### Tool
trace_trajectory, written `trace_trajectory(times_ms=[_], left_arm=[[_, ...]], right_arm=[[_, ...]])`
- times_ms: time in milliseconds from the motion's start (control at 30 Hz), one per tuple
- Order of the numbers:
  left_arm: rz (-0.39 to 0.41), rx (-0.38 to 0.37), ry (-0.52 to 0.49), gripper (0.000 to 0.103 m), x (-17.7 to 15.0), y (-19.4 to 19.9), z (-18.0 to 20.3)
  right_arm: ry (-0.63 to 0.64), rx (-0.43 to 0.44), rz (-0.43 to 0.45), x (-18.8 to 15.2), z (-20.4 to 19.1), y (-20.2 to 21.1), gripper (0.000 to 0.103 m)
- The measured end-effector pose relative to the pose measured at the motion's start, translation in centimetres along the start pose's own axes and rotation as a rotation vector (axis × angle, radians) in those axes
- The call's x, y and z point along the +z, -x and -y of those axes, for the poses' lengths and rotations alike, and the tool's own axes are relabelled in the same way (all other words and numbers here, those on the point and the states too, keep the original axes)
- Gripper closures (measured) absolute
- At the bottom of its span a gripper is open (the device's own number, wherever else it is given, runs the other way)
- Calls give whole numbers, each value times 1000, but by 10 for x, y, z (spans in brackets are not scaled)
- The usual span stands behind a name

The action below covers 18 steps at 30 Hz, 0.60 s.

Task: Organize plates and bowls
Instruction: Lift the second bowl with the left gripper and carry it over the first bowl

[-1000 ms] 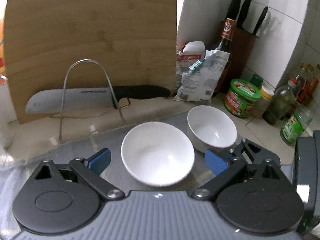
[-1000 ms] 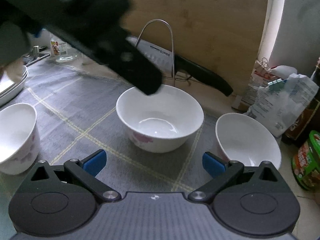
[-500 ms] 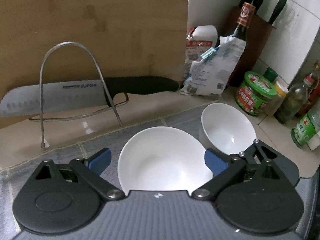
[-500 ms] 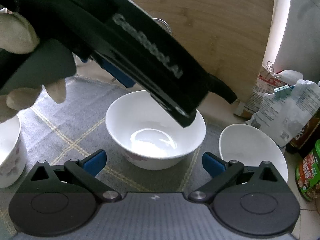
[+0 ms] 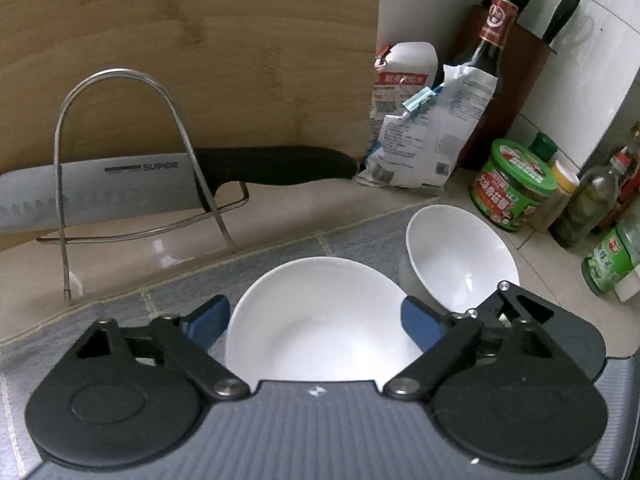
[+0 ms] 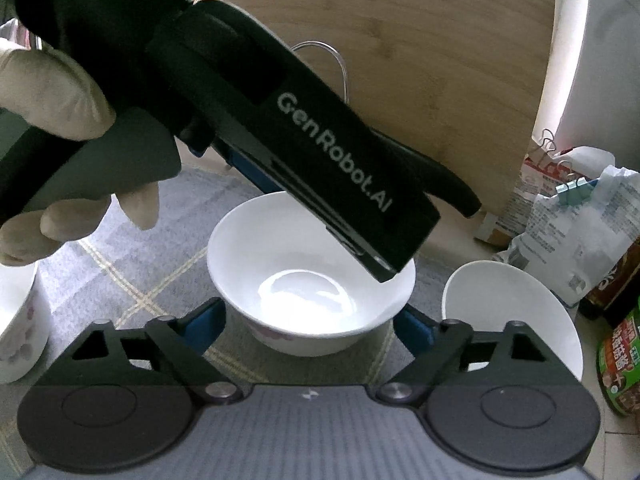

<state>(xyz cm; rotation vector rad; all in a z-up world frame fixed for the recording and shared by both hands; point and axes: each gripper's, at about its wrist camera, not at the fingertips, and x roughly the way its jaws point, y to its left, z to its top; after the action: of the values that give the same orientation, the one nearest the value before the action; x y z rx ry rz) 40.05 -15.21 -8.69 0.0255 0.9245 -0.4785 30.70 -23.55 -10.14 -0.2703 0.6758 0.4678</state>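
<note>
A white bowl with pink flowers (image 6: 308,288) stands on the grey checked mat (image 6: 120,272). My right gripper (image 6: 308,326) is closing on it, and its blue pads lie against the bowl's lower walls on both sides. My left gripper (image 5: 316,320) hangs above the same bowl (image 5: 320,332). Its jaws are closing, with the rim showing between the pads from above and no contact visible. In the right wrist view its black body (image 6: 320,152), held by a gloved hand (image 6: 52,92), crosses over the bowl's far right rim. A second, plain white bowl (image 5: 460,256) sits just to the right.
A wire rack (image 5: 120,80) holding a large knife (image 5: 120,188) stands before a leaning bamboo board (image 5: 200,40). Clipped bags (image 5: 432,128), a green jar (image 5: 516,188) and several bottles crowd the right. Another flowered bowl (image 6: 16,332) sits at the mat's left.
My left gripper has come forward and down over the flowered bowl, now filling much of the right wrist view. Both pairs of pads have drawn inward; the bowl has stayed put.
</note>
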Motion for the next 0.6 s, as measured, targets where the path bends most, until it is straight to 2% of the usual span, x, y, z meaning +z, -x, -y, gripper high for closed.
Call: trace_trajectory(times_ms=[600], left_arm=[[3,5,-8,15,-3,4,3]], right_arm=[[11,5,0,1,-1,4,12]])
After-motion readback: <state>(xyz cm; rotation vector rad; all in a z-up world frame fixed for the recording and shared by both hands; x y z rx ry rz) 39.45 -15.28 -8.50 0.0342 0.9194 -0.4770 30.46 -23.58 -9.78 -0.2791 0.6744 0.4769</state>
